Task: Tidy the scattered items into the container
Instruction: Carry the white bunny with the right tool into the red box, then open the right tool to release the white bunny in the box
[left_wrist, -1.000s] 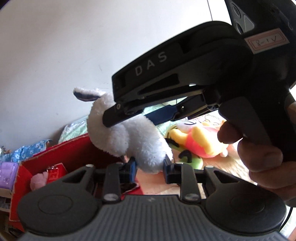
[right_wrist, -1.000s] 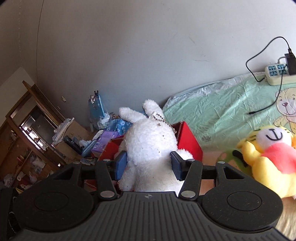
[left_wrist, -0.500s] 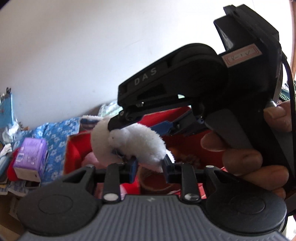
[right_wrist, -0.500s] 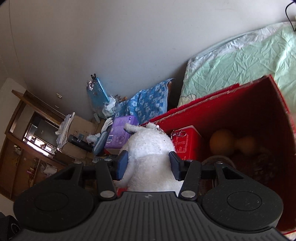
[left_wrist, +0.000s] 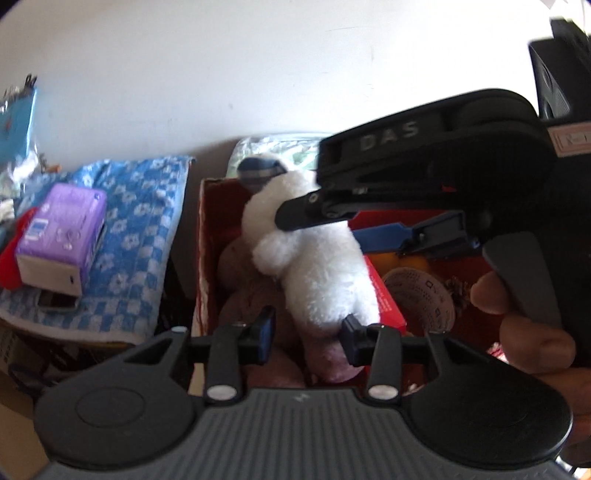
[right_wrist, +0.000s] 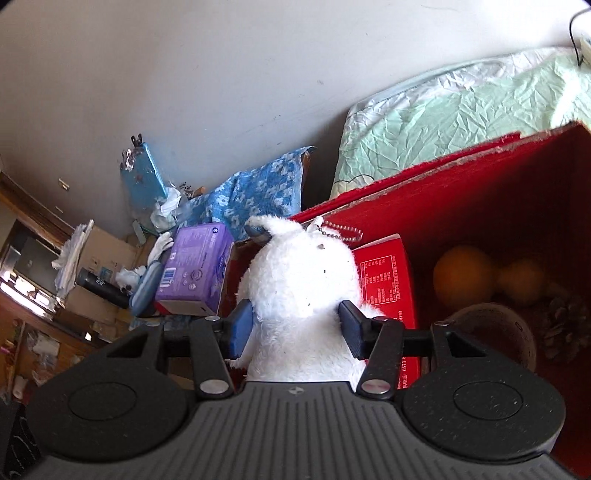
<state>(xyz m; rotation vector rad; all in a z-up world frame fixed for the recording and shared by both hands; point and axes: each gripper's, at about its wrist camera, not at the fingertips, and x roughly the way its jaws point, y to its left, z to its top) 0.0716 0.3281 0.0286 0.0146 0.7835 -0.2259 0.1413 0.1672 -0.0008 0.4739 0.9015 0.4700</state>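
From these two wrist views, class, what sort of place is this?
Probably a lived-in bedroom or spare room at home: a mattress under a crumpled green sheet, a cluttered wooden cabinet, and a white plush rabbit going into a red box of odds and ends.

A lived-in home bedroom. A mattress under a crumpled green sheet (right_wrist: 461, 122) meets the plain wall, with a blue checked towel (right_wrist: 255, 192), cardboard boxes (right_wrist: 107, 254) and wooden cabinet (right_wrist: 33, 332) cluttered alongside.

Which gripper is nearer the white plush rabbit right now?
Right. The right gripper clamps the white plush rabbit over the red cardboard box; the left gripper sits open at its lower end.
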